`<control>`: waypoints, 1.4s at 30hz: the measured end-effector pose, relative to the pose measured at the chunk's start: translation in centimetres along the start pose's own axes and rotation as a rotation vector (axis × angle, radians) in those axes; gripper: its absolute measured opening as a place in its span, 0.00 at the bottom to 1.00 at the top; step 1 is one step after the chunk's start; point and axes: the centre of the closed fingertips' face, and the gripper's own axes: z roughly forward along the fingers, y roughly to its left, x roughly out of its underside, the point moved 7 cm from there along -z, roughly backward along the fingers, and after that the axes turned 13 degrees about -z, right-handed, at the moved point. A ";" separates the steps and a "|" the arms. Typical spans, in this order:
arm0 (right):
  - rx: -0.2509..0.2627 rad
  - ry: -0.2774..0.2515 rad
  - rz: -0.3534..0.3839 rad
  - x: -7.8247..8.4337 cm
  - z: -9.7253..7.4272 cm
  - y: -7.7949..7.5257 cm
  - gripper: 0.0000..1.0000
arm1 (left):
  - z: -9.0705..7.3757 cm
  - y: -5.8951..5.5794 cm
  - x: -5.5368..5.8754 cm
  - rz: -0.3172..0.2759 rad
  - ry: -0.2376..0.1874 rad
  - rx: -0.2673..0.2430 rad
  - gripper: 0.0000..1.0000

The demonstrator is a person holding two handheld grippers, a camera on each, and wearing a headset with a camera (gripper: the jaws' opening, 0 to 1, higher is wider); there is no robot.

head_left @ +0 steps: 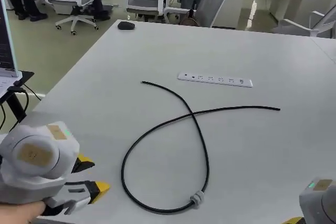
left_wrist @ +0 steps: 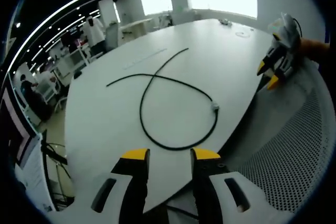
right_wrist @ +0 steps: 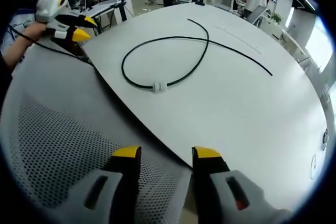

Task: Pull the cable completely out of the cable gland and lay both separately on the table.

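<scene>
Your left gripper [left_wrist: 170, 154]: fingers apart | your right gripper [right_wrist: 160, 152]: fingers apart, both at the desk's [head_left: 262, 156] near edge | cable [head_left: 192, 114]: 1 loop on desk, gland [head_left: 197, 199] threaded on it nearest you

A white table [head_left: 157, 51] is seen, its near edge passing just ahead of the fingers [left_wrist: 135, 156] of the left gripper [left_wrist: 170, 155] and the fingers [right_wrist: 207, 153] of the right gripper [right_wrist: 167, 153]. A black cable [head_left: 203, 140] is laid on it in a loop that crosses itself, ahead of both pairs of fingers and touched by neither. A small grey gland [head_left: 197, 199] is threaded on the part of the loop nearest the fingers. Beyond the loop, farther from the fingers, a white power strip [head_left: 215, 80] is laid flat, and a dark mouse [head_left: 126, 25] is set near the far edge.
</scene>
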 end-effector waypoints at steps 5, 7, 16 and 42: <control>0.009 0.012 0.001 0.1 0.1 -0.2 0.40 | 2.0 -1.9 -2.6 0.047 -0.024 0.073 0.32; 0.021 0.012 0.004 0.2 0.0 -0.3 0.40 | 2.8 -2.8 -3.2 0.057 -0.027 0.094 0.32; 0.065 0.021 -0.013 0.3 -0.1 -0.8 0.38 | 6.3 -5.0 -5.2 0.040 -0.027 0.199 0.31; 0.053 0.023 0.021 0.5 0.1 -0.9 0.37 | 15.0 -8.2 -3.7 0.044 0.193 0.354 0.32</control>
